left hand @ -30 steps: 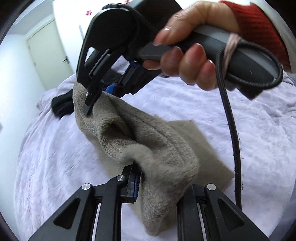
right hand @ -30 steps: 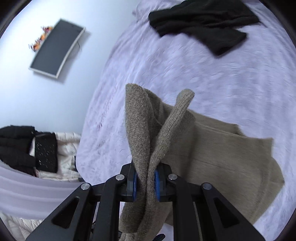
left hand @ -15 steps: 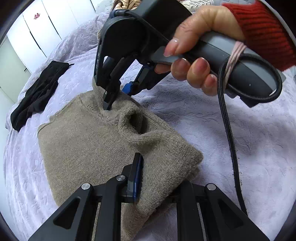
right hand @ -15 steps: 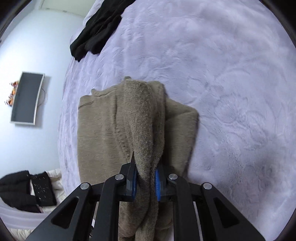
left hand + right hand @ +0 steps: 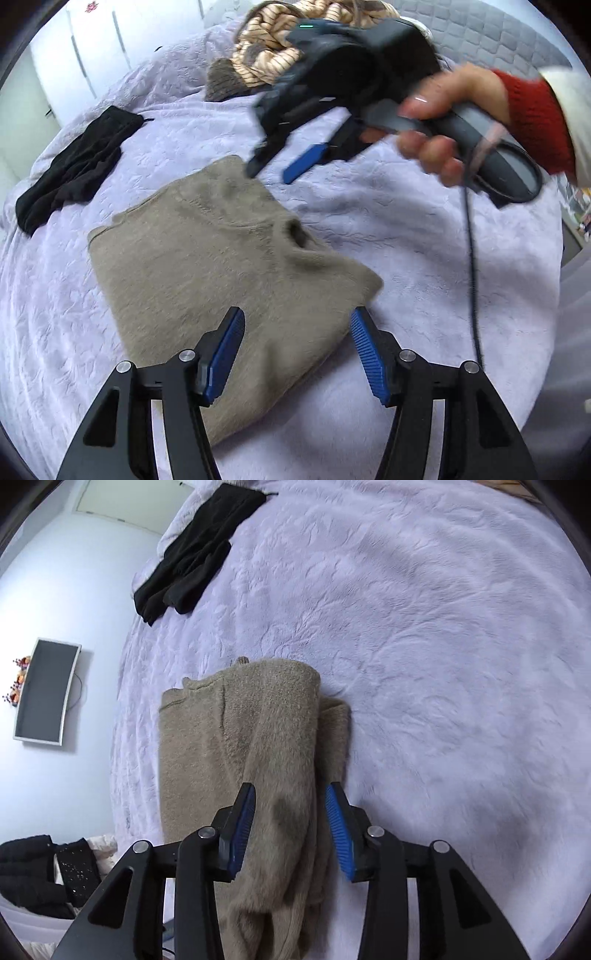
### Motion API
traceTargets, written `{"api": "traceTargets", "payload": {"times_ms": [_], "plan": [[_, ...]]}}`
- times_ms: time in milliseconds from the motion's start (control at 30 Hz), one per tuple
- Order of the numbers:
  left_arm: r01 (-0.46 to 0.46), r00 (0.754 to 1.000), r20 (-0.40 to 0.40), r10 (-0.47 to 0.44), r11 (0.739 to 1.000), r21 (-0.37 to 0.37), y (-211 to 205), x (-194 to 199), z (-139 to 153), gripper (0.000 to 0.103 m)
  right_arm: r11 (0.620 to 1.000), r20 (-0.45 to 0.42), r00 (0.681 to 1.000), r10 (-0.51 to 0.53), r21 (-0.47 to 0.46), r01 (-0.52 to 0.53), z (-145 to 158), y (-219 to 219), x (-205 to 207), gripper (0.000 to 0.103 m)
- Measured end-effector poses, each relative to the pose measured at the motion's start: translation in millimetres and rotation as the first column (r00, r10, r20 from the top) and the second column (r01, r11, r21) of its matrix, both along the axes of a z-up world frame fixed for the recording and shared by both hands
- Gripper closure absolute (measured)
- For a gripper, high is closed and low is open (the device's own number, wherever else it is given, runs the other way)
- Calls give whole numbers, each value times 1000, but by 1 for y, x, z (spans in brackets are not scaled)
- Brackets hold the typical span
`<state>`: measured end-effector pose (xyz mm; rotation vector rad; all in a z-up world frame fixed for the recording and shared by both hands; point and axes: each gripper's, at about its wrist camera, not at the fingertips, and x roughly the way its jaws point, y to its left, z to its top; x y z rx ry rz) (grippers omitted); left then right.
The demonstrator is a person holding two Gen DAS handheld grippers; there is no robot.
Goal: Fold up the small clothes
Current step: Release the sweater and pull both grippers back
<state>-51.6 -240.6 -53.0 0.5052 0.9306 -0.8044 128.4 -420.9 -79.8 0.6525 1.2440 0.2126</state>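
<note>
A beige knitted garment (image 5: 221, 266) lies folded on the lilac bedspread (image 5: 424, 258); it also shows in the right wrist view (image 5: 236, 738). My left gripper (image 5: 295, 354) is open and empty just above its near edge. My right gripper (image 5: 290, 834) is open, its blue pads either side of the garment's raised fold without gripping it. In the left wrist view the right gripper (image 5: 269, 173) hangs open above the garment's far corner, held by a hand in a red sleeve.
A black garment (image 5: 70, 173) lies at the bed's far left, also in the right wrist view (image 5: 192, 550). A striped pile of clothes (image 5: 273, 48) sits at the bed's far end. A wall monitor (image 5: 46, 694) and dark clothes (image 5: 40, 878) are left.
Both grippers have opened and let go of the beige garment, which now lies folded flat on the bed. The right gripper has lifted off it.
</note>
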Motion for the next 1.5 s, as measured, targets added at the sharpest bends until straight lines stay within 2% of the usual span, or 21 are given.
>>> {"api": "traceTargets", "payload": {"times_ms": [100, 167, 233, 300, 333, 367, 433, 467, 533, 633, 733, 767, 800, 833, 1067, 1233, 1333, 1400, 1433, 1500], "plan": [[-103, 995, 3, 103, 995, -14, 21, 19, 13, 42, 997, 6, 1000, -10, 78, 9, 9, 2, -26, 59], [-194, 981, 0, 194, 981, -13, 34, 42, 14, 42, 992, -6, 1000, 20, 122, -20, 9, 12, -36, 59], [-284, 959, -4, 284, 959, 15, 43, 67, 7, 42, 994, -43, 997, 60, 94, -56, 1, 27, -43, 59], [-364, 930, -32, 365, 930, 50, 50, 94, -5, 42, 996, -104, 991, 86, 2, -86, -14, 40, -43, 60], [-391, 918, -47, 394, 918, 60, 53, 103, -11, 42, 996, -124, 989, 78, -30, -83, -20, 44, -42, 71], [-415, 905, -63, 420, 907, 73, 56, 112, -17, 42, 997, -120, 990, 70, -21, -73, -22, 46, -42, 94], [-439, 892, -71, 447, 893, 100, 61, 121, -30, 42, 998, -67, 996, 59, 0, -59, -15, 51, -43, 94], [-443, 889, -78, 452, 890, 105, 63, 125, -36, 41, 998, -40, 997, 64, 3, -64, -10, 52, -45, 94], [-458, 882, -78, 466, 883, 101, 70, 125, -47, 28, 998, -27, 997, 69, 10, -68, -11, 54, -50, 94], [-452, 882, -110, 459, 888, 79, 76, 126, -54, 27, 999, -65, 997, 33, -11, -34, -33, 45, -61, 94], [-429, 892, -118, 436, 900, 74, 77, 126, -55, 27, 993, -85, 993, -76, 79, 83, -54, 23, -76, 94], [-417, 900, -105, 424, 905, 80, 75, 127, -55, 26, 991, -87, 991, -98, 86, 105, -56, 19, -80, 89], [-406, 906, -89, 413, 910, 85, 74, 125, -54, 26, 993, -90, 990, -107, 33, 110, -53, 18, -85, 76], [-400, 909, -83, 407, 912, 89, 73, 124, -54, 26, 994, -91, 990, -106, -15, 105, -50, 19, -88, 54], [-443, 881, -142, 452, 892, 87, 78, 128, -49, 26, 994, -117, 988, -104, -58, 97, -31, 12, -113, 54], [-453, 874, -150, 463, 886, 93, 82, 123, -41, 26, 995, -87, 992, -94, 18, 96, -17, 16, -127, 54], [-462, 863, -189, 469, 883, 80, 89, 119, -35, 26, 995, -104, 992, -71, 66, 78, -29, 27, -119, 54], [-455, 860, -220, 461, 887, 79, 95, 113, -34, 26, 993, -137, 988, -74, 76, 85, -40, 33, -116, 62], [-449, 861, -227, 456, 890, 83, 96, 109, -35, 26, 993, -148, 986, -80, 72, 91, -44, 36, -116, 79], [-428, 875, -193, 444, 896, 121, 98, 99, -40, 26, 992, -130, 988, -83, 79, 94, -43, 39, -117, 79]]}}
